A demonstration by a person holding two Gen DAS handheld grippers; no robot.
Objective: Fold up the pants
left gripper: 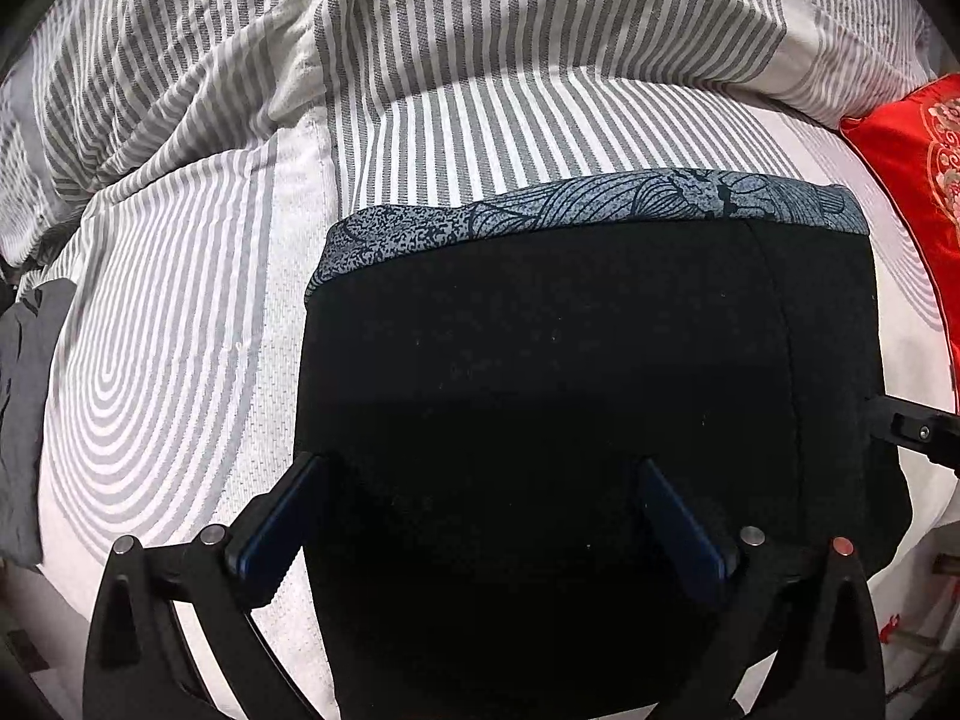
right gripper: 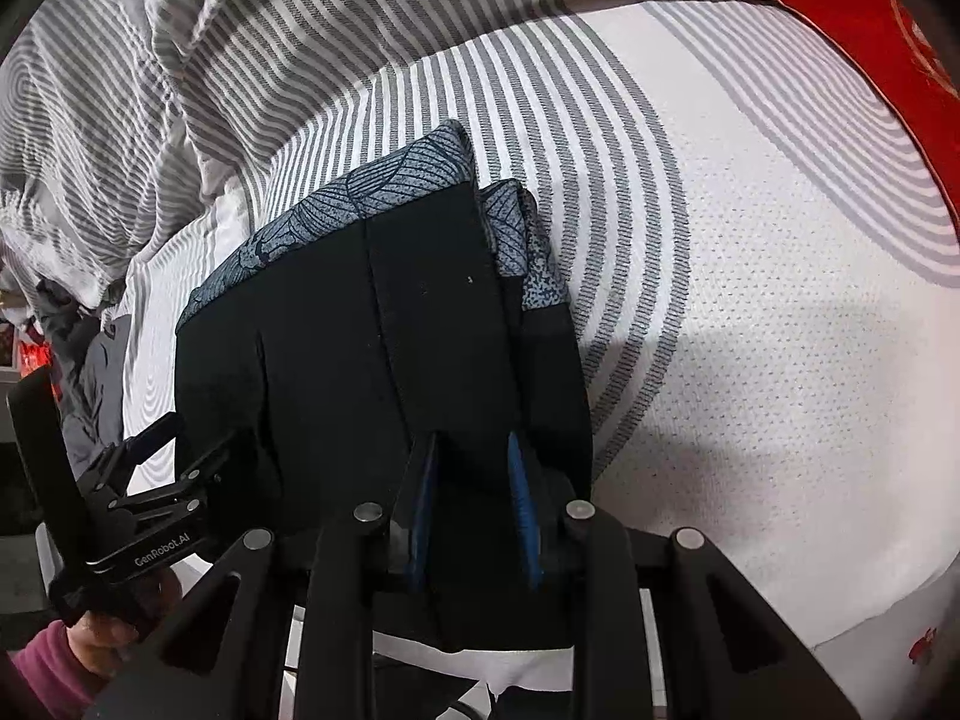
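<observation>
Striped grey-and-white bedding (left gripper: 180, 312) is spreading out under both tools, with a rumpled quilt (left gripper: 420, 30) lying beyond them and a red cushion (left gripper: 918, 180) sitting off to the right. Directly ahead of and beneath the left gripper (left gripper: 480, 516), the black pants (left gripper: 570, 360) are lying folded into a block, a blue patterned band (left gripper: 600, 204) showing along the far edge. That tool's jaws are standing as wide as they go, gripping nothing, one pad just off the cloth's left edge and the other resting over it. The right gripper (right gripper: 474, 510) is standing with its jaws narrowed, pinching a fold of the pants between its blue pads (right gripper: 522, 510).

Judging from this, if the right tool is lifting away while gripping, it is likely dragging the top layer and spoiling the fold. The open left pad, sitting on the cloth, could also be snagging a layer when withdrawn.

Only the right wrist view is showing the stacked layers at the pants' right edge, the left tool's body at its left, and a hand (right gripper: 102, 642) with a maroon sleeve (right gripper: 42, 684). Only the left wrist view is showing the fold's full width.
</observation>
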